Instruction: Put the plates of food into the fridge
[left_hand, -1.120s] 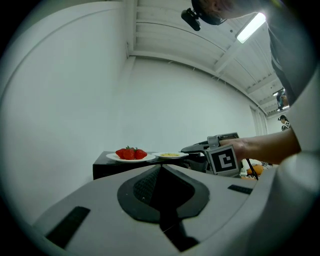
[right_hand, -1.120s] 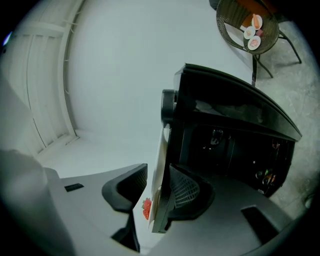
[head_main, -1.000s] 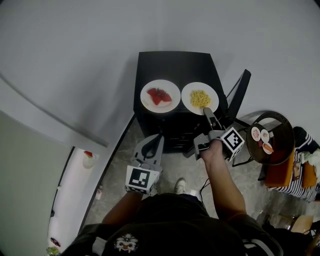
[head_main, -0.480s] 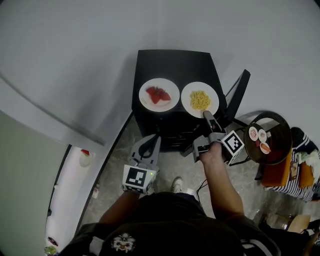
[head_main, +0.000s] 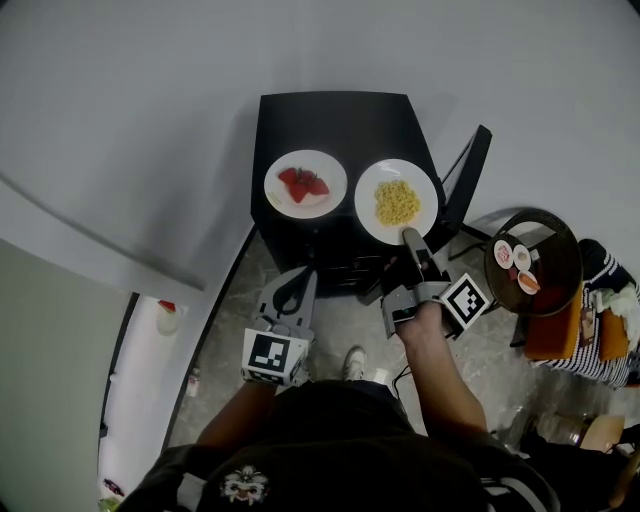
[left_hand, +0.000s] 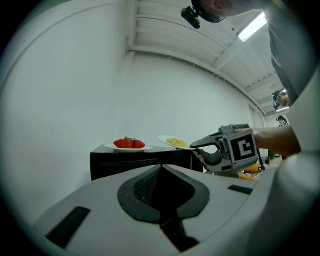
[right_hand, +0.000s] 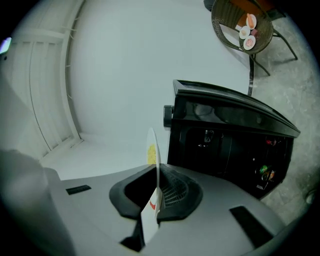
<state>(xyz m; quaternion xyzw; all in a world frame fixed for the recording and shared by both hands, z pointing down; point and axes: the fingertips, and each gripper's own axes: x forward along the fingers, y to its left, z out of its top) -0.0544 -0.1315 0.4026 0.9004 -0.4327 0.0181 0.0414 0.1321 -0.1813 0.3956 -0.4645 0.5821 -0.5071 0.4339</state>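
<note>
Right now the right gripper (head_main: 408, 236) is clamped on the near rim of the plate of noodles (head_main: 396, 201). In the right gripper view that rim runs as a thin white edge (right_hand: 155, 150) straight down between the jaws, with the pads pressing on it. The plate sits on top of the black fridge (head_main: 335, 120), on its right side, and its near rim juts a little past the front edge. From the gripper, the plate stretches straight ahead and away from the person, level with the jaws. Being round, it has no long axis to line up with. The plate of strawberries (head_main: 305, 185) lies just beside it on the left, apart from it and untouched.

The left gripper (head_main: 297, 286) hangs lower, in front of the fridge. Its jaws are together on nothing, and it is well short of either plate, so the right hand is plainly the nearer one. A dark panel at the fridge's right (head_main: 466, 185) looks like its door standing open, so the way in probably lies below the plate and towards the person.

A second ago the right jaws stood apart around this same rim. They have just been closing and now pinch it. The left gripper sits slightly lower than it did.
</note>
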